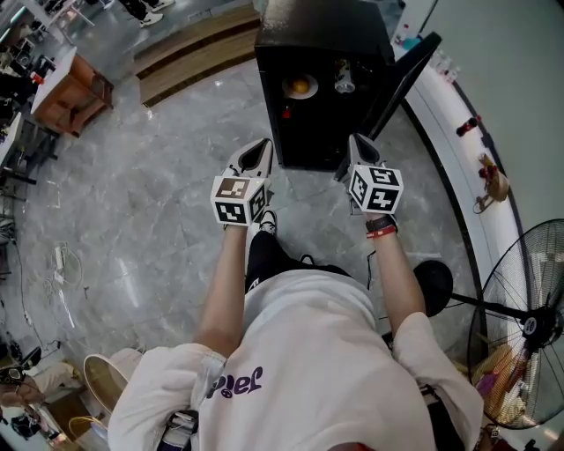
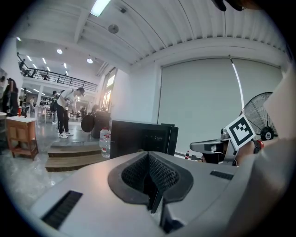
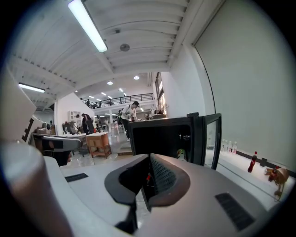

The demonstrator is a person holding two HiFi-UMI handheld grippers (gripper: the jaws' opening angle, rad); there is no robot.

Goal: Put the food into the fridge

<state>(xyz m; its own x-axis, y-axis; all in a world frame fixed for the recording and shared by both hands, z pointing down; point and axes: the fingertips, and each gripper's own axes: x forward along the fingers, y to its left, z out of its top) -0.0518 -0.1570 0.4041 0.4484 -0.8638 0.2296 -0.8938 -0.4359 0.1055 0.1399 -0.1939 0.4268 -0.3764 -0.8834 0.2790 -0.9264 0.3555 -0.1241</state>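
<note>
Two grippers up in front of the fridge, both closed, both empty. Left gripper (image 1: 261, 146): jaws pressed together in its own view, nothing between them. Right gripper (image 1: 359, 141): same, jaws shut on nothing. Held side by side over grey marble floor (image 1: 132, 203), pointing at the black fridge (image 1: 317, 22), tips near its front face, left one at the left corner, right one near the hinge side. Fridge door (image 1: 407, 72) swung open to the right.

Inside, on the lit shelf: orange food (image 1: 300, 85) on a white plate (image 1: 289, 92) at the left, can (image 1: 344, 77) just to the right of it, closer to the door. Both well clear of the grippers.

Around the rig: white ledge (image 1: 441, 106) curving along the right, red bottle (image 1: 467, 126) on it. Standing fan (image 1: 527, 326) at lower right. Wooden steps (image 1: 189, 48) behind the fridge on the left, wooden table (image 1: 75, 92) further left. Several people standing in the hall behind, seen in both gripper views, too small for detail.
</note>
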